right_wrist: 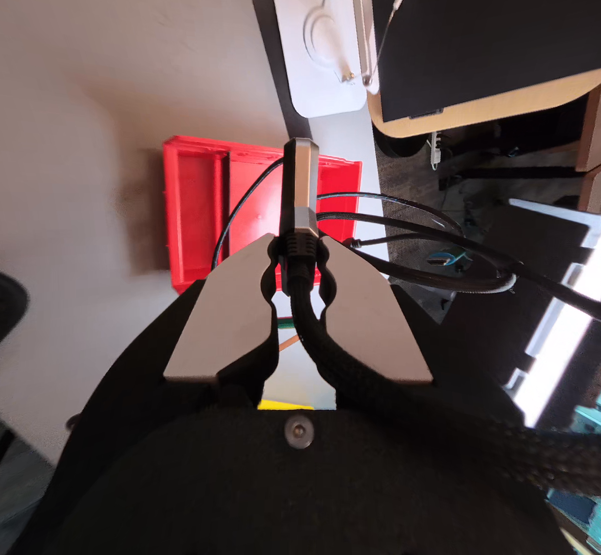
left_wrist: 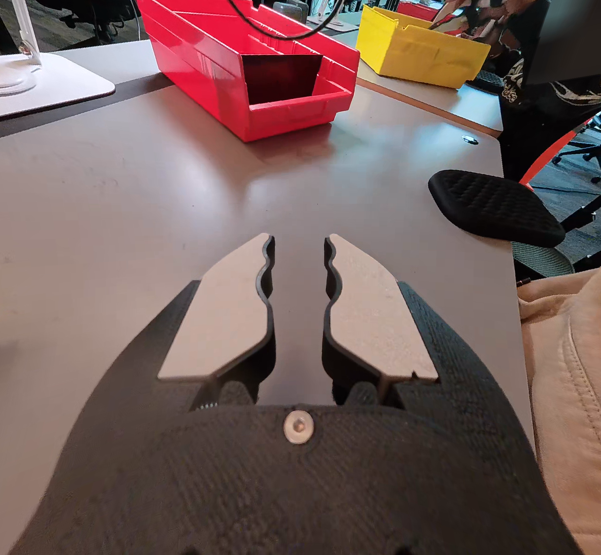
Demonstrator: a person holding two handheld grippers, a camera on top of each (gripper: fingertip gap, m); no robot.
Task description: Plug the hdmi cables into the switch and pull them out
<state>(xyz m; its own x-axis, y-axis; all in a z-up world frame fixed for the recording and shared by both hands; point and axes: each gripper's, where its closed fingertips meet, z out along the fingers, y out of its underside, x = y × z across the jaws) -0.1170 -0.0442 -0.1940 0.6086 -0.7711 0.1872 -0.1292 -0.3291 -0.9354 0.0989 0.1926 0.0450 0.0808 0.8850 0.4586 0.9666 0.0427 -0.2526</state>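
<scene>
Our right gripper (right_wrist: pixel 298 246) clamps the braided HDMI cable (right_wrist: pixel 300 282) above the red bin (right_wrist: pixel 195 214); our left gripper (left_wrist: pixel 299 240) hangs released before it.

The switch (right_wrist: pixel 300 188) is a slim grey metal box, hanging in the air above the red bin (right_wrist: pixel 195 207), held by the ribbed black collar of a thick braided cable (right_wrist: pixel 304 305) at its near end. Thinner black cables (right_wrist: pixel 406 220) loop out from its sides; one loose plug (right_wrist: pixel 437 261) with a blue tip dangles free to the right
</scene>
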